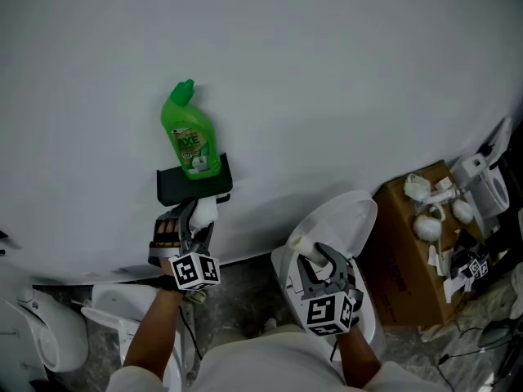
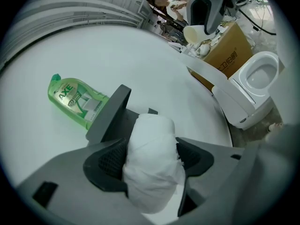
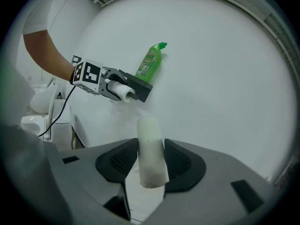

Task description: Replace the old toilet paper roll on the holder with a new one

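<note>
Left gripper view, tool [image 2: 152, 159] gripping paper roll [image 2: 152, 135]

White wall [image 1: 343, 72] meets mottled grey floor [image 1: 245, 288], with a toilet [image 1: 347, 219] beside a cardboard box [image 1: 400, 260].

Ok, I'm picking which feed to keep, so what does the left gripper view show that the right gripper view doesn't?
Only the left gripper view: the cardboard box. Only the right gripper view: the person's forearm. Both: the green bottle, the black holder, the white paper roll clamped in the jaws of the left gripper, and the pale tube clamped in the jaws of the right gripper.
</note>
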`<action>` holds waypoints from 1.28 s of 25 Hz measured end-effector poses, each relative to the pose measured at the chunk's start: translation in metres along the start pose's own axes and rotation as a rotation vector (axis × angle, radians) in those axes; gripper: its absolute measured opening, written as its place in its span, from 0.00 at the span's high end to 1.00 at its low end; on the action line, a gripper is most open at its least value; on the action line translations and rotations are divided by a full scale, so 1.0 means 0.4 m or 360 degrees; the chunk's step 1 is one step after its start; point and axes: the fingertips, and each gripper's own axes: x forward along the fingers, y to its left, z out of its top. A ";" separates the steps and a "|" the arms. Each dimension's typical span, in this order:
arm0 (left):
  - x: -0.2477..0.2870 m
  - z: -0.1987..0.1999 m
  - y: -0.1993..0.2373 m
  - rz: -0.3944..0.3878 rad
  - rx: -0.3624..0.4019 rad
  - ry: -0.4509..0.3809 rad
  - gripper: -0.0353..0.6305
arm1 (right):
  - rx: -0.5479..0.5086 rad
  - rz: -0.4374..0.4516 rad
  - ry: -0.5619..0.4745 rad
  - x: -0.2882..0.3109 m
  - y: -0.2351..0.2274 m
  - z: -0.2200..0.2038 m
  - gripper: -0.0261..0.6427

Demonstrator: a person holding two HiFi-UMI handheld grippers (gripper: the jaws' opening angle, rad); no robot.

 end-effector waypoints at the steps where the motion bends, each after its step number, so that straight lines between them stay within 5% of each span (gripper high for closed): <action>1: -0.001 0.002 0.000 -0.0006 -0.0023 -0.0005 0.49 | -0.0002 0.0003 0.0003 -0.001 0.005 0.001 0.70; 14: -0.031 0.032 0.009 -0.0049 -0.0271 -0.0095 0.41 | -0.0035 -0.0047 0.0042 -0.048 0.042 0.036 0.70; 24: -0.107 0.032 0.006 -0.0112 -0.0339 -0.0210 0.40 | -0.0036 -0.0062 0.0078 -0.069 0.107 0.076 0.70; 32: -0.211 -0.040 -0.051 -0.0156 -0.0644 -0.0267 0.40 | -0.0061 -0.0040 0.0039 -0.060 0.169 0.173 0.70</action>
